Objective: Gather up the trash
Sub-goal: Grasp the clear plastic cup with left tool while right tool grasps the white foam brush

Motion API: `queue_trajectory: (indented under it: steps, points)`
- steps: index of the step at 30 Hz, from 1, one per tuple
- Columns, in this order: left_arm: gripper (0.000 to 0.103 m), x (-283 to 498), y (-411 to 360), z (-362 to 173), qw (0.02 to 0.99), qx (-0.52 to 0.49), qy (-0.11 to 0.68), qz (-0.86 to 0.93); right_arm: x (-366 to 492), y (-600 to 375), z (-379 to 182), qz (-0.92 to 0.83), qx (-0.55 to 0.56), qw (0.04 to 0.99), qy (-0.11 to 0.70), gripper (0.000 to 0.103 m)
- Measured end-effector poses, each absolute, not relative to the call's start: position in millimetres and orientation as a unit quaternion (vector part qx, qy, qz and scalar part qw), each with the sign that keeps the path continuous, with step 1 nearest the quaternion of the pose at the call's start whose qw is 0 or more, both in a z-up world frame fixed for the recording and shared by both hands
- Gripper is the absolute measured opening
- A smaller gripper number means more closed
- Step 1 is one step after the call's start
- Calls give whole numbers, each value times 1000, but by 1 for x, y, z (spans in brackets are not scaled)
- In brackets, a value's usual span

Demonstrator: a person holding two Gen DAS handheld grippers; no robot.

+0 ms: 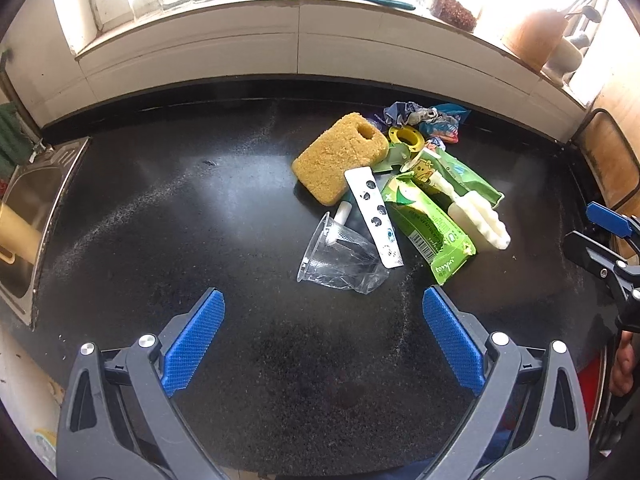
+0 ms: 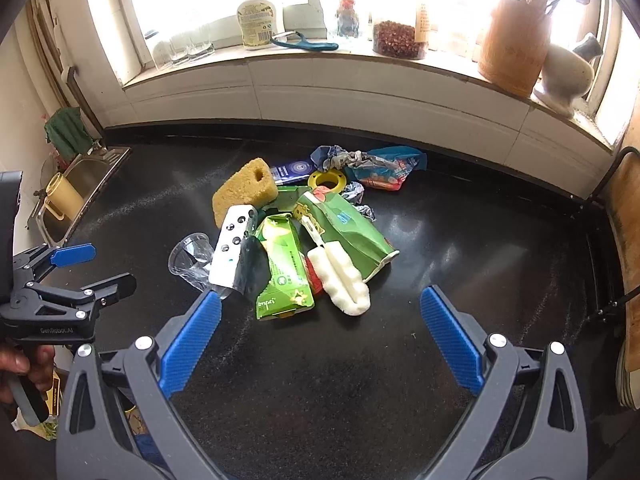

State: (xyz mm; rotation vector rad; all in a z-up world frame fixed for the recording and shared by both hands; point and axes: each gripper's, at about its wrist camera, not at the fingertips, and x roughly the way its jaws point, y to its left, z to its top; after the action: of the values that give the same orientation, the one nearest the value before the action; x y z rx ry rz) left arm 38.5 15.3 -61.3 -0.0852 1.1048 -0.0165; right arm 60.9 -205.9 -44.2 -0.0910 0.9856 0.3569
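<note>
Your left gripper point(image 1: 323, 336) is spread wide and holds nothing, and the clear plastic cup point(image 1: 340, 258) lies on its side just ahead of its fingertips, the nearest piece of the trash heap on the black counter point(image 1: 160, 208). It looks thin, light and easily crushed, so you should pinch its rim or wall gently; smooth plastic may slip. Your right gripper point(image 2: 320, 336) is likewise parted and empty, with the green carton point(image 2: 282, 272) and the white foam brush point(image 2: 344, 280) straight ahead of it. The carton looks soft and light: take it across its flat sides. The yellow sponge point(image 2: 244, 192) beyond will squash.
</note>
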Motion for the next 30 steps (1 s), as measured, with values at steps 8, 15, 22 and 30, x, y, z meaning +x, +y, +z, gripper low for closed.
queue_trajectory:
  steps: [8, 15, 22, 30]
  points:
    - [97, 73, 22, -120, 852, -40, 517, -71, 99, -214, -110, 205, -67, 830, 514, 87]
    - [96, 87, 29, -146, 852, -55, 516, -78, 125, -208, -137, 217, -94, 813, 532, 76]
    - [61, 91, 17, -153, 838, -49, 531, -114, 129, -198, -149, 236, -112, 798, 543, 33]
    - [3, 78, 13, -141, 835, -65, 534, -111, 116, -195, -134, 236, -98, 811, 526, 17]
